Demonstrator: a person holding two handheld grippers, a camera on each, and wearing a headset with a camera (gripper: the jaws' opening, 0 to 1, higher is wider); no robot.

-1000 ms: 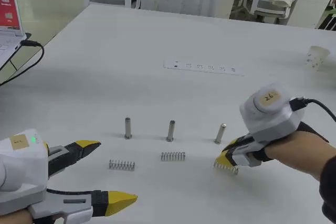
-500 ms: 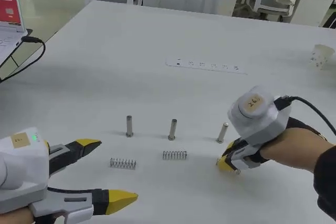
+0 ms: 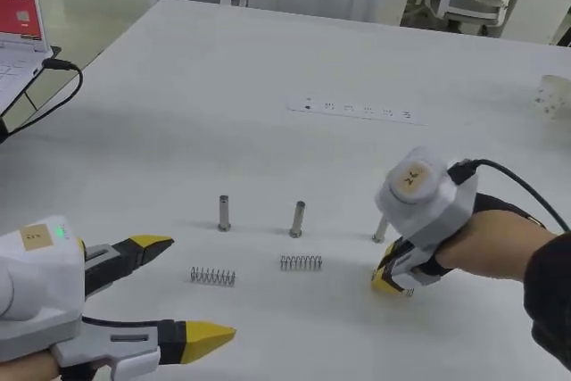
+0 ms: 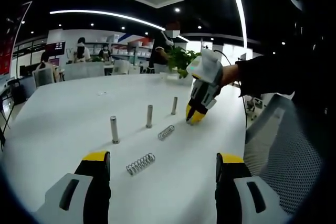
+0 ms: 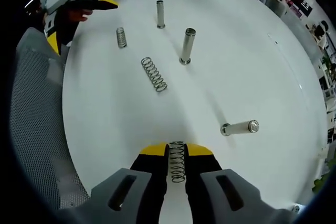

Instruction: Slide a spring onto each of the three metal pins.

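Three metal pins stand upright in a row on the white table: left pin (image 3: 224,212), middle pin (image 3: 297,219), right pin (image 3: 381,229), the last partly behind my right gripper. My right gripper (image 3: 391,281) (image 5: 177,153) is down on the table in front of the right pin (image 5: 239,127), shut on a spring (image 5: 177,160) held between its yellow tips. Two more springs lie loose: one (image 3: 212,276) in front of the left pin, one (image 3: 301,262) in front of the middle pin. My left gripper (image 3: 183,290) (image 4: 163,162) is open at the near left, holding nothing, short of the nearest spring (image 4: 140,163).
A white power strip (image 3: 357,111) lies across the table's middle, beyond the pins. A laptop (image 3: 20,24) with a black cable (image 3: 49,91) sits at the far left edge. A paper cup (image 3: 555,95) stands far right. Chairs line the far side.
My right gripper has come down onto the third spring by the right pin and shut on it. The left gripper has stayed put, open.
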